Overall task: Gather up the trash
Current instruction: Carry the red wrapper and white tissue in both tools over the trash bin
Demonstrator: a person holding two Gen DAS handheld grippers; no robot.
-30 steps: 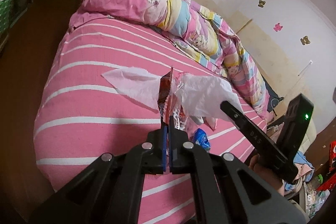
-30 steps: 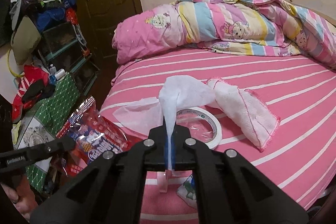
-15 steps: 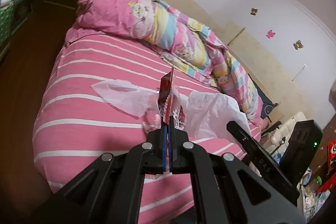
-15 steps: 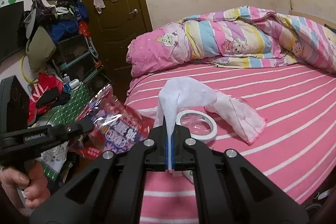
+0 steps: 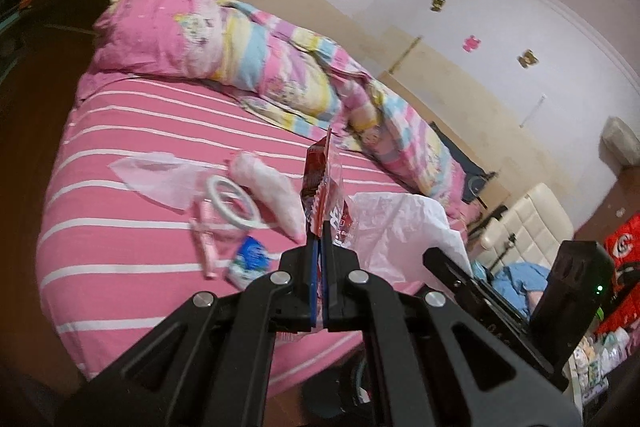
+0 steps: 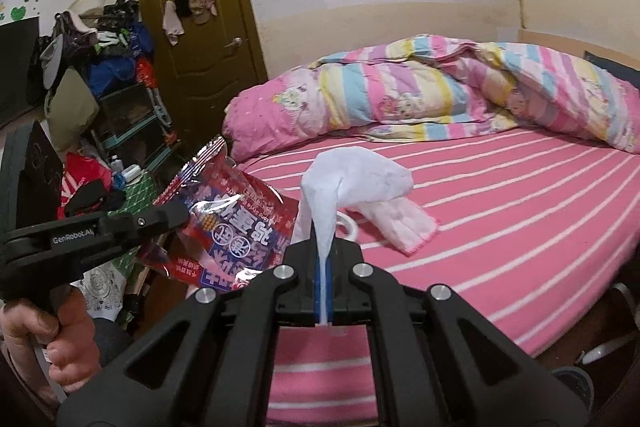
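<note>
Now the left gripper (image 5: 319, 247) is clamped on a red snack wrapper (image 5: 326, 193), held up edge-on above the bed (image 5: 120, 219). Beside it, the right gripper (image 6: 324, 259) is pinched tight on a white plastic bag (image 6: 352, 179), which droops over its tips. On the striped sheet below lie a tape ring (image 5: 232, 203), a folded cloth (image 5: 272, 195), a thin clear sheet (image 5: 156, 175), a pink tube and what may be a small blue packet (image 5: 250, 257), blurred. A quilt (image 6: 420, 87) is heaped along the far side.

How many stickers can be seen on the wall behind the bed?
3: a brown sticker nearest the door side, a pink sticker in the middle, another brown sticker farthest along. More may be hidden.
</note>
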